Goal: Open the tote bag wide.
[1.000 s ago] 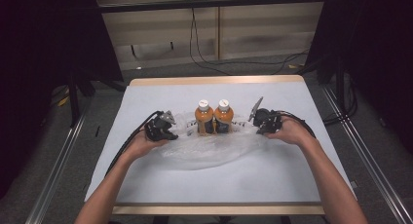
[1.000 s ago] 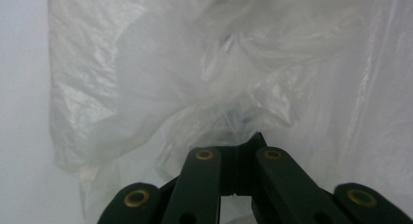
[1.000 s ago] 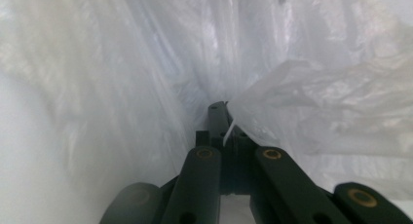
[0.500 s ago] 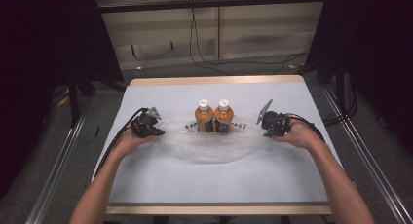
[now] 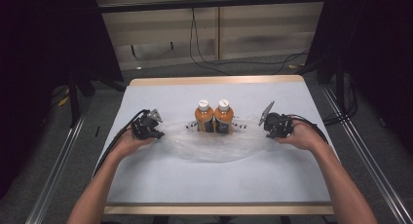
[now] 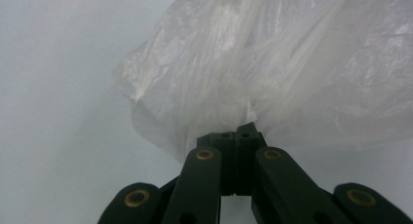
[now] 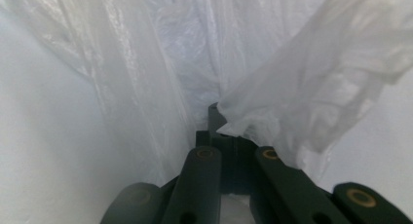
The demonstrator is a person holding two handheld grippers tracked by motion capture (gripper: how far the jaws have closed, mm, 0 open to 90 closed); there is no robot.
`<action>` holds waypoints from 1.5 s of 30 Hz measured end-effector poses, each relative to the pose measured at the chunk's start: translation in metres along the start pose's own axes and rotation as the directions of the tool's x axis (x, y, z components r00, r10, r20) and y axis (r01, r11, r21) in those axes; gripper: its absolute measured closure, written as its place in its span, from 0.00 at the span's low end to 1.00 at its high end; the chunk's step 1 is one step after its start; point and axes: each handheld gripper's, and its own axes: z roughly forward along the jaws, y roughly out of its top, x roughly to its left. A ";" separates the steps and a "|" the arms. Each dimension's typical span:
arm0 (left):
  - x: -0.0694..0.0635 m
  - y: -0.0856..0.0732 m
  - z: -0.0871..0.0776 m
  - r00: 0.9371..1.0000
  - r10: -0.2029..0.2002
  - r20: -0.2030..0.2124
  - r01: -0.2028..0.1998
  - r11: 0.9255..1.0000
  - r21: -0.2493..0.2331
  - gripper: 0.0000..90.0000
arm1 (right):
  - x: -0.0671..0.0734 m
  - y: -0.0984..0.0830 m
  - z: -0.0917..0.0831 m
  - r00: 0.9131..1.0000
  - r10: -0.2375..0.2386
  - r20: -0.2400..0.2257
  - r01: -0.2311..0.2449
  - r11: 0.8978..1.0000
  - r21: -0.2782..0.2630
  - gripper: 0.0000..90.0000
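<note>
Since a second ago, left gripper (image 5: 146, 126) slid toward the desk's (image 5: 146, 90) left edge, stretching plastic bag (image 5: 214, 146) wider. Right gripper (image 5: 277, 125) mirrors it; both pinch bag edges, forearms flat. Two bottles (image 5: 214, 118) stand mid-desk.

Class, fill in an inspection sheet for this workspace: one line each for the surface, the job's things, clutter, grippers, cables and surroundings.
Surface: white table with a wooden edge, flat.
Job's things: clear plastic bag spread across the table; two orange bottles with white caps stand upright side by side at its far edge.
Clutter: nothing seen.
Grippers: left gripper shut on the bag's left end; right gripper shut on its right end.
Cables: black cables trail from each gripper; more hang on the back wall.
Surroundings: grey floor, metal rails beside the table, dark curtains at both sides.
</note>
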 end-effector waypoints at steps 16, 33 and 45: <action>0.003 -0.003 0.000 0.998 -0.066 0.025 0.066 0.997 -0.033 1.00 | -0.002 -0.010 -0.001 0.998 0.058 -0.008 -0.059 0.997 -0.052 1.00; -0.011 -0.006 -0.018 0.994 -0.092 0.061 0.103 0.971 -0.215 1.00 | 0.000 -0.012 -0.011 0.989 0.126 -0.076 -0.143 0.946 -0.291 1.00; -0.018 -0.010 -0.043 0.988 -0.114 0.104 0.146 0.909 -0.390 1.00 | 0.000 -0.008 -0.033 0.976 0.137 -0.167 -0.202 0.850 -0.487 1.00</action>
